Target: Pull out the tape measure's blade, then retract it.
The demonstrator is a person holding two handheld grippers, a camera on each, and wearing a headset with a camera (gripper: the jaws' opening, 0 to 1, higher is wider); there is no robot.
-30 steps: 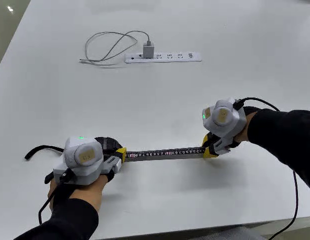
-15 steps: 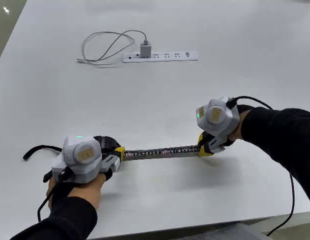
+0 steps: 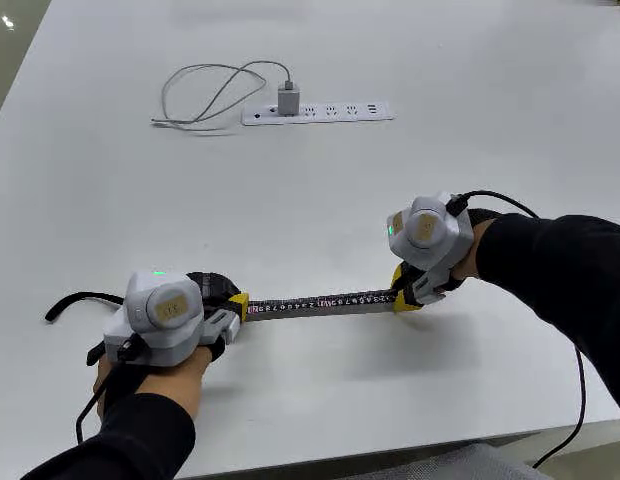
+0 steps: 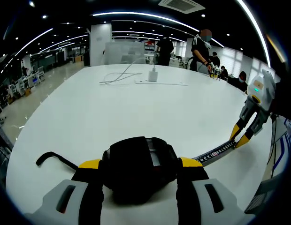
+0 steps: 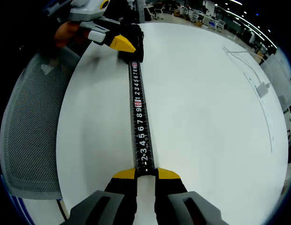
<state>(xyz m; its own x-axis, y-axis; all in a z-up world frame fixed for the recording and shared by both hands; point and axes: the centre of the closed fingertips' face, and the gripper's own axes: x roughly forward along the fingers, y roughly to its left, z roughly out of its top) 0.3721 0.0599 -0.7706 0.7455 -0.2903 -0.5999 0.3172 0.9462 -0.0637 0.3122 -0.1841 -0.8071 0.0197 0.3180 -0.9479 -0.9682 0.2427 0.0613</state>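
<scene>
A black tape measure case point(image 3: 212, 288) lies on the white table at the lower left, and my left gripper point(image 3: 233, 311) is shut on it. In the left gripper view the yellow-tipped jaws clamp both sides of the case point(image 4: 138, 166). The blade point(image 3: 320, 301) runs rightwards along the table to my right gripper point(image 3: 402, 300), which is shut on its end. In the right gripper view the numbered blade point(image 5: 139, 122) stretches from the pinched tip at my right gripper point(image 5: 145, 174) to the left gripper point(image 5: 115, 41) far off.
A white power strip point(image 3: 315, 112) with a charger and a looped cable point(image 3: 205, 90) lies at the back of the table. A black wrist strap point(image 3: 75, 299) trails left of the case. A mesh chair point(image 5: 28, 131) stands beside the table's near edge.
My right gripper has moved left towards the case with the blade's end in it, so less blade shows. The left gripper and the case have stayed put.
</scene>
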